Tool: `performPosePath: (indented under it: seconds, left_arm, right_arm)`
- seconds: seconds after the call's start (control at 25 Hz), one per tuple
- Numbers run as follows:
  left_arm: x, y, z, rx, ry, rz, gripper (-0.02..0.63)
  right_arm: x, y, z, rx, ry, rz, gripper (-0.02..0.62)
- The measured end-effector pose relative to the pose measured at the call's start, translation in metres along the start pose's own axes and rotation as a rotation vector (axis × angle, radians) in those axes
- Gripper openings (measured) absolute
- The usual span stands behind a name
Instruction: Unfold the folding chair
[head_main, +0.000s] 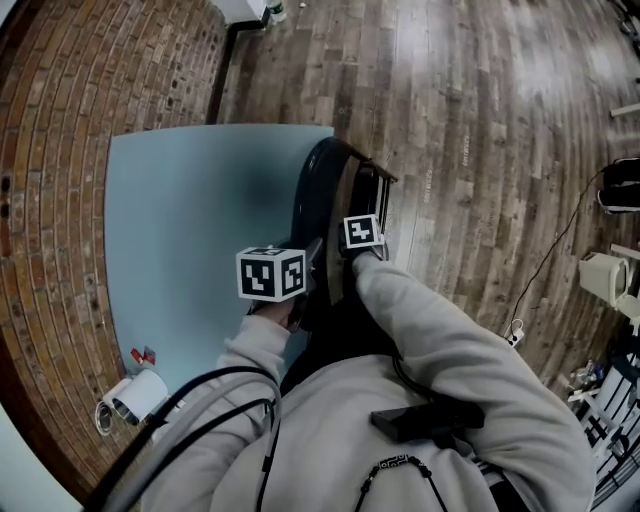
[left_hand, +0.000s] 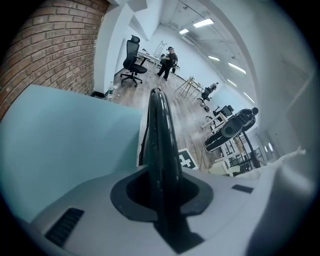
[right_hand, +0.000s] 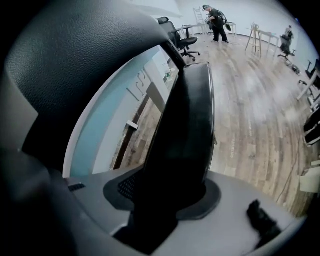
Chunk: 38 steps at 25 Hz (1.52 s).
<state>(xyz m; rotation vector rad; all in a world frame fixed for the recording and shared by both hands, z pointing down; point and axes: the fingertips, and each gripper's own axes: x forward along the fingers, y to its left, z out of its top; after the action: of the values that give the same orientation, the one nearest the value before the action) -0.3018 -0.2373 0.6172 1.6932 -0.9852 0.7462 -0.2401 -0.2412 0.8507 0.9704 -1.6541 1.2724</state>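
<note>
The black folding chair stands folded and upright against a light blue panel. My left gripper reaches down onto its near edge, with the marker cube above it. In the left gripper view a thin black chair panel runs edge-on between the jaws, and my left gripper is shut on it. My right gripper sits just to the right on the same chair. In the right gripper view the thicker padded seat fills the gap of my right gripper, which is closed on it.
A brick wall rises behind the blue panel. Wooden floor spreads to the right, with a thin cable lying across it. A white roll lies near the panel's base. An office chair and a person are far off.
</note>
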Motion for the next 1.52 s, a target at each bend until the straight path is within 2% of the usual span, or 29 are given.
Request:
performPosePath:
  seconds: [0.2,0.4,0.72,0.92,1.08,1.52]
  left_arm:
    - [0.002,-0.007,-0.001,0.0,-0.004,-0.017,0.072]
    - [0.005,-0.009,-0.001,-0.009,-0.017,-0.033,0.072]
    - [0.016,-0.049,0.002,-0.006,-0.056,-0.052,0.072]
    - [0.035,-0.083,-0.002,0.013,-0.058,-0.037,0.071]
    - [0.053,-0.115,0.001,0.073,-0.054,-0.015,0.067]
    - [0.09,-0.175,-0.014,0.091,-0.106,-0.026,0.067]
  right_arm:
    - [-0.017,-0.018,-0.002,0.007,-0.054,0.038,0.158]
    - [-0.041,-0.045,-0.008,0.022,-0.053,0.072,0.15]
    - [-0.057,-0.094,-0.031,0.039,-0.079,0.224,0.149]
    - [-0.078,-0.153,-0.051,0.089,-0.098,0.325,0.146]
    - [-0.094,-0.202,-0.068,0.134,-0.13,0.411,0.144]
    - [-0.104,-0.315,-0.118,0.159,-0.142,0.695,0.144]
